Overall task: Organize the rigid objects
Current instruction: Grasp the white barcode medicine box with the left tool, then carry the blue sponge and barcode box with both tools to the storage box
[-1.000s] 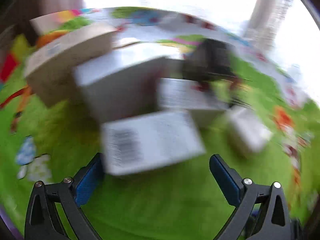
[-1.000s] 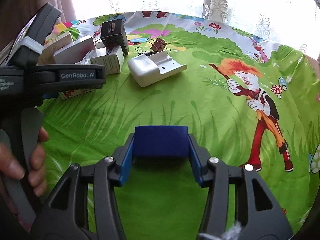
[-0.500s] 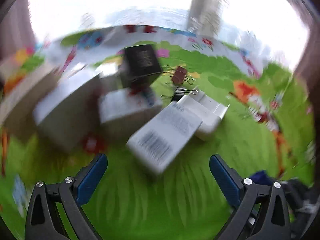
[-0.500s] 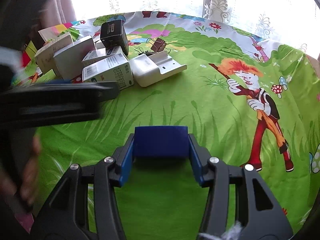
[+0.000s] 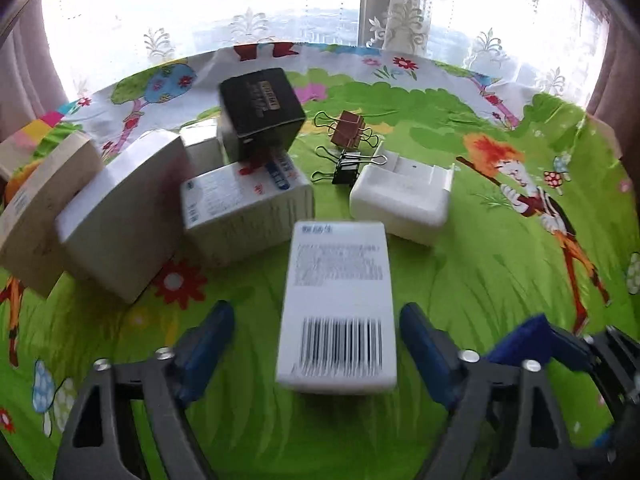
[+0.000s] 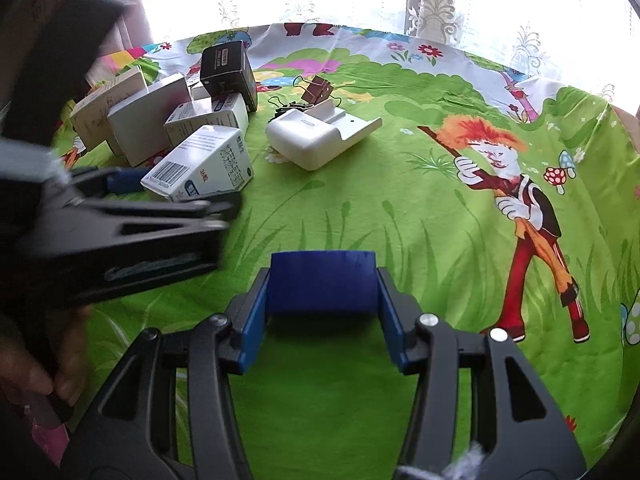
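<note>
A white barcode box lies on the green cartoon cloth between the fingers of my left gripper, which is open and not touching it; it also shows in the right wrist view. Behind it stand a white printed box, a grey box, a beige box and a black box. A white plastic holder lies to the right. My right gripper holds a blue block over the cloth.
Brown and black binder clips lie behind the white holder. The cloth's far edge meets a bright curtained window. The left gripper's body fills the left of the right wrist view.
My left gripper has swung right and lined up so the barcode box now lies lengthwise between its fingers. The right gripper has not moved.
</note>
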### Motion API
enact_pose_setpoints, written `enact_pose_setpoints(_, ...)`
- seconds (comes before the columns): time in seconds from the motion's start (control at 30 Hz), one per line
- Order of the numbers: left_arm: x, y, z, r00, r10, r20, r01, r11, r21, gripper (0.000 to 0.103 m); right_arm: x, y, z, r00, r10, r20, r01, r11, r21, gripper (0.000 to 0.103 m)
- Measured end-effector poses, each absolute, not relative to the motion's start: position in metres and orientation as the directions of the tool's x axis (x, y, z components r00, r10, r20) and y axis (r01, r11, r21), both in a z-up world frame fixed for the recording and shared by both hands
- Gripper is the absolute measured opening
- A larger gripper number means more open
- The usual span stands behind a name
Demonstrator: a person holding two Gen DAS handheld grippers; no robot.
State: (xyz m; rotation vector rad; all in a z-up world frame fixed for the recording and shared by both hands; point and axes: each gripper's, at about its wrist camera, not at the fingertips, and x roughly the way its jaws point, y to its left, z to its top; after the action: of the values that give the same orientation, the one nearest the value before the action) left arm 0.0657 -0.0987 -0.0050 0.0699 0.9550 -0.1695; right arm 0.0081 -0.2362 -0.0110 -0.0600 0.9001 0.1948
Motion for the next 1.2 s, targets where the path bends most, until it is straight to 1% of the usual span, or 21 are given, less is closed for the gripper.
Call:
enact_pose_setpoints(0.03, 0.067, -0.1, -0.005, 0.58, -0.114, -0.807, 0.174, 0.985, -0.015, 0.08, 0.008, -0.236, -0.011, 0.605, 0.142, -0.783, -0.193, 0.981, 0.029, 0.055)
enact_pose_setpoints(0.07, 0.063, -0.098, -0.003, 0.592, -0.114, -0.798, 0.164, 0.986, -0.019, 0.057, 0.008, -0.236, -0.011, 0.605, 0.141, -0.783, -0.193, 0.981, 0.028, 0.055)
enact_pose_setpoints(0.1, 0.059, -0.099, 0.0, 0.598, -0.11, -0.794, 0.156, 0.988, -0.019, 0.04, 0.008, -0.236, -0.011, 0.606, 0.14, -0.783, -0.192, 0.981, 0.028, 0.054)
enact_pose_setpoints(0.2, 0.046, -0.094, 0.0, 0.594, -0.119, -0.796, 0.149, 0.988, -0.037, 0.04, 0.009, -0.236, -0.011, 0.606, 0.138, -0.783, -0.192, 0.981, 0.025, 0.054)
enact_pose_setpoints(0.3, 0.031, -0.087, -0.002, 0.614, -0.102, -0.783, 0.145, 0.989, -0.016, 0.04, 0.009, -0.235, -0.011, 0.607, 0.134, -0.783, -0.194, 0.981, 0.018, 0.054)
enact_pose_setpoints(0.33, 0.025, -0.081, 0.001, 0.618, -0.116, -0.778, 0.135, 0.99, -0.04, 0.04, 0.008, -0.235, -0.01, 0.608, 0.137, -0.782, -0.192, 0.981, 0.022, 0.054)
enact_pose_setpoints(0.37, 0.021, -0.077, 0.004, 0.632, -0.122, -0.766, 0.122, 0.991, -0.057, 0.04, 0.008, -0.237, -0.009, 0.612, 0.142, -0.778, -0.189, 0.982, 0.031, 0.054)
enact_pose_setpoints(0.4, 0.014, -0.074, 0.011, 0.658, -0.114, -0.744, 0.106, 0.993, -0.058, 0.04, 0.004, -0.242, -0.004, 0.638, 0.15, -0.755, -0.174, 0.984, 0.049, 0.054)
enact_pose_setpoints(0.43, 0.005, -0.072, 0.021, 0.692, -0.106, -0.714, 0.098, 0.994, -0.053, 0.04, -0.002, -0.246, 0.002, 0.67, 0.151, -0.727, -0.16, 0.985, 0.058, 0.054)
enact_pose_setpoints(0.47, -0.006, -0.069, 0.033, 0.73, -0.107, -0.675, 0.099, 0.994, -0.051, 0.04, -0.012, -0.251, 0.011, 0.722, 0.158, -0.673, -0.15, 0.986, 0.071, 0.054)
enact_pose_setpoints(0.5, -0.018, -0.068, 0.046, 0.772, -0.102, -0.628, 0.097, 0.994, -0.041, 0.04, -0.025, -0.255, 0.021, 0.778, 0.169, -0.605, -0.151, 0.985, 0.082, 0.054)
enact_pose_setpoints(0.6, -0.055, -0.069, 0.077, 0.876, -0.061, -0.479, 0.075, 0.997, 0.011, 0.04, -0.065, -0.257, 0.041, 0.9, 0.12, -0.419, -0.109, 0.993, 0.051, 0.054)
enact_pose_setpoints(0.77, -0.108, -0.071, 0.122, 0.971, 0.017, -0.239, 0.001, 0.997, 0.074, 0.04, -0.115, -0.259, 0.087, 0.983, -0.005, -0.181, 0.009, 1.0, 0.023, 0.054)
enact_pose_setpoints(0.8, -0.116, -0.069, 0.131, 0.98, 0.024, -0.199, -0.01, 0.997, 0.071, 0.04, -0.122, -0.258, 0.098, 0.99, -0.023, -0.138, 0.024, 1.0, 0.006, 0.054)
enact_pose_setpoints(0.87, -0.124, -0.066, 0.144, 0.988, 0.028, -0.154, -0.02, 0.998, 0.053, 0.04, -0.133, -0.257, 0.117, 0.997, -0.043, -0.068, 0.042, 0.999, -0.021, 0.054)
enact_pose_setpoints(0.9, -0.128, -0.063, 0.149, 0.99, 0.031, -0.135, -0.025, 0.999, 0.043, 0.04, -0.138, -0.255, 0.126, 0.998, -0.049, -0.037, 0.047, 0.998, -0.034, 0.054)
enact_pose_setpoints(0.97, -0.135, -0.061, 0.158, 0.994, 0.034, -0.108, -0.03, 0.999, 0.035, 0.04, -0.146, -0.253, 0.137, 0.999, -0.047, -0.006, 0.047, 0.998, -0.043, 0.054)
enact_pose_setpoints(1.07, -0.146, -0.058, 0.167, 0.996, 0.036, -0.077, -0.032, 0.998, 0.044, 0.04, -0.156, -0.25, 0.143, 0.999, -0.036, 0.019, 0.037, 0.998, -0.044, 0.054)
enact_pose_setpoints(1.2, -0.162, -0.052, 0.172, 0.997, 0.023, -0.078, -0.019, 0.999, 0.048, 0.04, -0.17, -0.24, 0.147, 1.0, -0.012, 0.026, 0.013, 0.999, -0.051, 0.054)
